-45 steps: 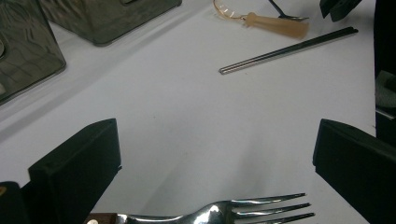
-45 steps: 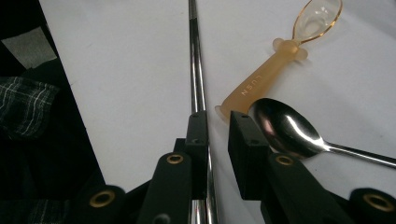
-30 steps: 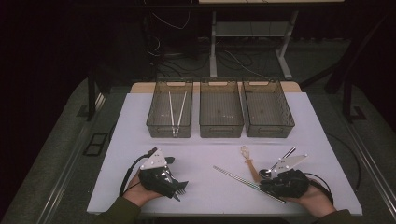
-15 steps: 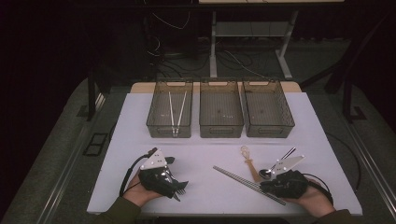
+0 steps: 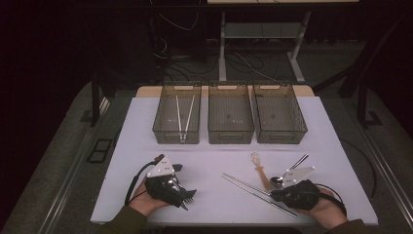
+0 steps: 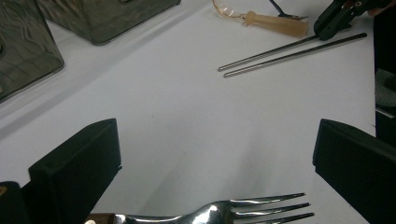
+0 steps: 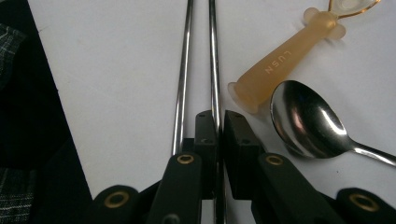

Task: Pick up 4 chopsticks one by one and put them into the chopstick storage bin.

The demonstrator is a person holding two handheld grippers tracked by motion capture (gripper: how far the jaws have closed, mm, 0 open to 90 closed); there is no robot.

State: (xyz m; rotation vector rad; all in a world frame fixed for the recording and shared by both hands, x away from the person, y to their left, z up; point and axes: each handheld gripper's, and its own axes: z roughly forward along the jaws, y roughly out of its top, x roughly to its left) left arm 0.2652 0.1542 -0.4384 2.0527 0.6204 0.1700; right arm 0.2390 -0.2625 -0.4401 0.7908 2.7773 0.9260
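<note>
While low over the near right of the desk (image 5: 146,117):
Right tool (image 7: 219,122): jaws pinched shut on one of the two chopsticks (image 7: 213,56); the other stick lies just beside the left jaw, outside the grip.
Chopsticks: a metal pair, side by side on the desk, slanting from mid-front toward the right hand (image 5: 311,202) in the high view.
Spoon (image 7: 308,119): metal, bowl up, just beside the right tool's outer jaw; handle running off toward the far right.
Amber utensil (image 7: 280,63): plastic handle with raised lettering, base near the spoon bowl, touching or not cannot be told; thin loop end pointing toward the bins.
Left tool (image 6: 215,154): jaws spread wide, gripping nothing, resting at the near left of the desk.
Fork (image 6: 233,212): metal tines with a dark handle, lying on the desk between the spread jaws, close to the camera.
Bins (image 5: 231,134): three clear ones in a row at the far side of the desk.
Left bin (image 5: 160,129): holds a second pair of chopsticks (image 5: 181,114), splayed in a narrow V.
</note>
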